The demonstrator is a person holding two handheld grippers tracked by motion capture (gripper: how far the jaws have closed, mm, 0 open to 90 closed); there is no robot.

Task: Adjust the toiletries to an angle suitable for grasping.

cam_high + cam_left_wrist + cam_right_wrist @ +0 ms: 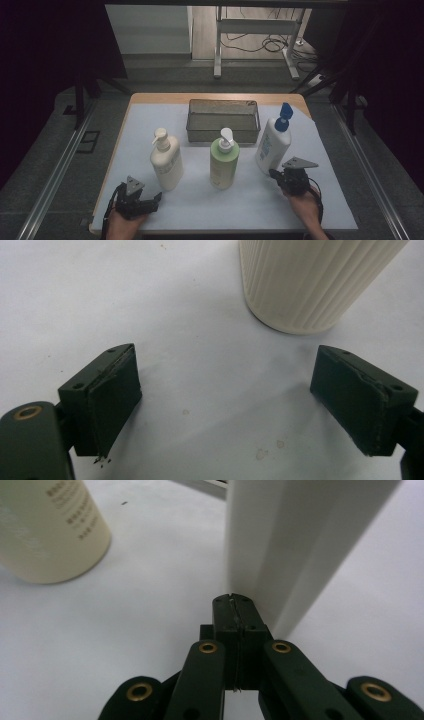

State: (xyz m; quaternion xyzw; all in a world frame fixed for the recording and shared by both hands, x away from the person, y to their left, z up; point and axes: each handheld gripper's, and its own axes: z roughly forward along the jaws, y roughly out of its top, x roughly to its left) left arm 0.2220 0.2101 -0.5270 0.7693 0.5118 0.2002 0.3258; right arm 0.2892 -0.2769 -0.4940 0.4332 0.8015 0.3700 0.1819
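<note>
Three pump bottles stand in a row on the white mat: a cream bottle [166,160] at left, a green bottle [224,161] in the middle, and a white bottle with a blue pump [273,142] at right. My left gripper [150,199] rests near the front edge, open and holding nothing, with the ribbed base of the cream bottle [310,280] just ahead of its jaws. My right gripper [274,173] is shut with nothing between its jaws. Its tips [233,600] sit right at the foot of the white bottle [295,540].
A wire mesh basket [223,120] sits behind the bottles at the back of the mat. The green bottle's base [50,535] lies to the left in the right gripper view. The table's wooden edge [115,145] borders the mat [250,200].
</note>
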